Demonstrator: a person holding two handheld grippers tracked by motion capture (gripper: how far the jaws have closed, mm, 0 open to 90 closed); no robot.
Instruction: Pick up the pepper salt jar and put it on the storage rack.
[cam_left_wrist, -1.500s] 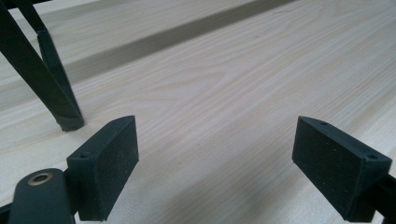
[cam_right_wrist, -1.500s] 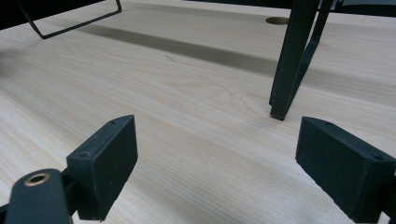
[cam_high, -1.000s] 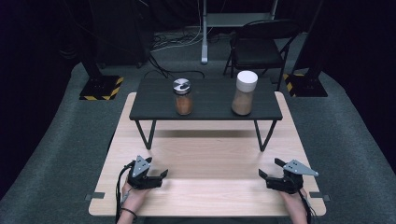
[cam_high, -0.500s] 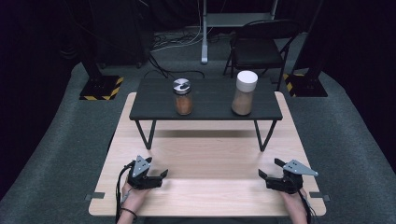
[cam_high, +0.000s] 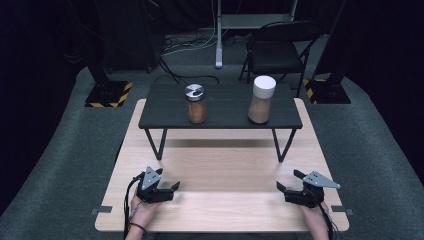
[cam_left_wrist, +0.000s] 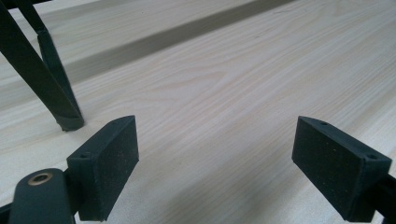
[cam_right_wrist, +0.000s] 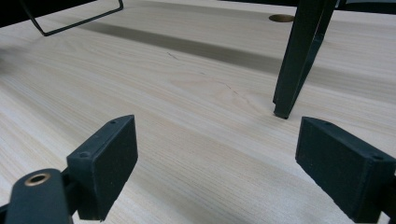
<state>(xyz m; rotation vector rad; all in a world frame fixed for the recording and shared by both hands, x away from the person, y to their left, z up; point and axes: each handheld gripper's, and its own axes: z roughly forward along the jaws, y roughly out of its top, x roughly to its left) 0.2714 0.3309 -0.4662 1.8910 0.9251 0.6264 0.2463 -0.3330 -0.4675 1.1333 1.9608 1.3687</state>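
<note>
Both grippers parked at the near edge, nothing picked up yet

Biggest thing first: the wooden table (cam_high: 225, 170) carries a small black bench (cam_high: 220, 107) across its far half, and I'll place everything off that bench. On top of it stand two jars of brownish powder, well apart: a taller jar (cam_high: 262, 99) with a white cap toward the bench's right end, and a shorter shaker (cam_high: 195, 103) with a metal lid left of its middle. Probably put up there so each hand gets one. Well in front of the bench, the left gripper (cam_high: 173, 186) and right gripper (cam_high: 280, 186) sit low on the wood, one ahead of each bench leg, looks like a ready pose. Jaws on both are spread wide with just bare wood between the pads (cam_left_wrist: 114, 165), so nothing's held.
</note>
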